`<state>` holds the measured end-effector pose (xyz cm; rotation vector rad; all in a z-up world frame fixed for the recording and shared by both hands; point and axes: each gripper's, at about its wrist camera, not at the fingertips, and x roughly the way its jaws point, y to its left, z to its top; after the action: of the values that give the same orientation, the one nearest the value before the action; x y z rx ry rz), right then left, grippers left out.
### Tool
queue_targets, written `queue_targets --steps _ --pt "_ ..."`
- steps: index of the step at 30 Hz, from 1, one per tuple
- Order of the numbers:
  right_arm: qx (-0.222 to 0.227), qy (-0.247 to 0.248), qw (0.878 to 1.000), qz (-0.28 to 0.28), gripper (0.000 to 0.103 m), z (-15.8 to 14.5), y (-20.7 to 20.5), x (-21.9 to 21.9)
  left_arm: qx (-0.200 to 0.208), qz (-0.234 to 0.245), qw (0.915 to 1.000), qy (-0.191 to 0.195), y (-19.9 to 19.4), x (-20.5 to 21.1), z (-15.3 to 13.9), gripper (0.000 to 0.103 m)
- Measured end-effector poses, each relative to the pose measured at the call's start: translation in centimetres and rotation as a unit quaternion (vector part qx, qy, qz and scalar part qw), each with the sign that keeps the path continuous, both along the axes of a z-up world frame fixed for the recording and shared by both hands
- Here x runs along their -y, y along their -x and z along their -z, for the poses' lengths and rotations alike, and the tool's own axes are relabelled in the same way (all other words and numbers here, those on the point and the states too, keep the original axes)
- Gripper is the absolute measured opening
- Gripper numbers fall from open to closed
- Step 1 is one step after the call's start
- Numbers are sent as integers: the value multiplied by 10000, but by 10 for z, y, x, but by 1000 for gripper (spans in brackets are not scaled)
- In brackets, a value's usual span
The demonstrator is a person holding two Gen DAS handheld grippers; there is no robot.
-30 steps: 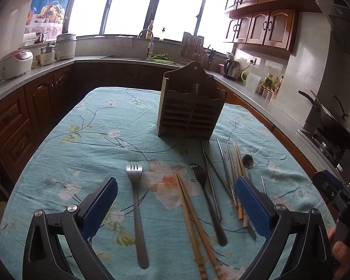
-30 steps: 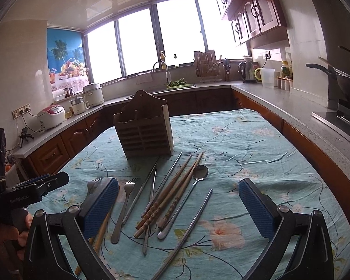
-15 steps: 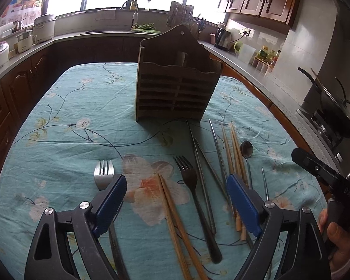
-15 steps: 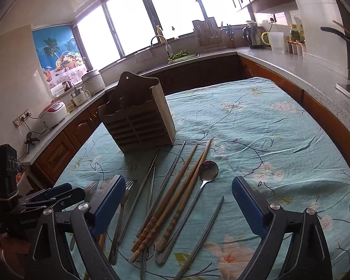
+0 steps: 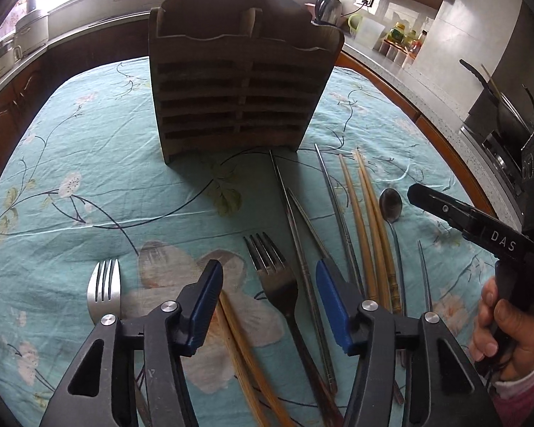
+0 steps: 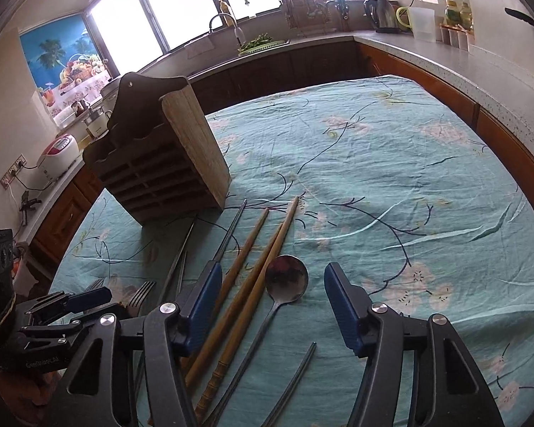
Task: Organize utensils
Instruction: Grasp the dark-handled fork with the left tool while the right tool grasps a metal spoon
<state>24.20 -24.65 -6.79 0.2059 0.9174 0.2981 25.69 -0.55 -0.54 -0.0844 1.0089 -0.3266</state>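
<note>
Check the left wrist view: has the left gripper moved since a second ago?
Yes. The left gripper has advanced toward the wooden holder, which now looms larger. Its fingers are closing around the dark fork, not yet gripping it.

A home kitchen: wooden cabinets (image 6: pixel 71 213) run under a grey counter (image 6: pixel 445 53), sink tap (image 6: pixel 228 23) beneath the top-centre windows, rice cooker (image 6: pixel 57 156) at left, kettle (image 6: pixel 382 14) upper right, a pan (image 5: pixel 509 114) at the right edge.

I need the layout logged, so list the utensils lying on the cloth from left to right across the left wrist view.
Silver fork → wooden chopsticks → dark fork → metal chopsticks → bamboo chopsticks → spoon
</note>
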Motion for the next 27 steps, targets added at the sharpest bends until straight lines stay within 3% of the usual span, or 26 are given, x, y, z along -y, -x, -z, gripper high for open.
queue_targets --steps 7,10,13,15,17,27 --pt "-324 72 9993 -176 55 23 -17 -4 -323 203 9992 119 -17 14 21 35" --pt "-302 199 9991 -228 47 27 -20 -6 -288 259 9992 57 -22 22 27 30" --pt "-301 296 9988 -246 29 27 -21 -7 -265 252 9993 112 -24 22 29 27" --pt "-318 282 9989 -211 10 28 -21 -5 -243 252 9993 157 -22 20 28 26" --pt "-308 56 9993 -203 3 26 -20 -1 -223 260 9992 220 -20 19 28 23" --pt "206 -222 9995 -67 2 -16 7 11 233 158 9971 711 3 -4 3 21"
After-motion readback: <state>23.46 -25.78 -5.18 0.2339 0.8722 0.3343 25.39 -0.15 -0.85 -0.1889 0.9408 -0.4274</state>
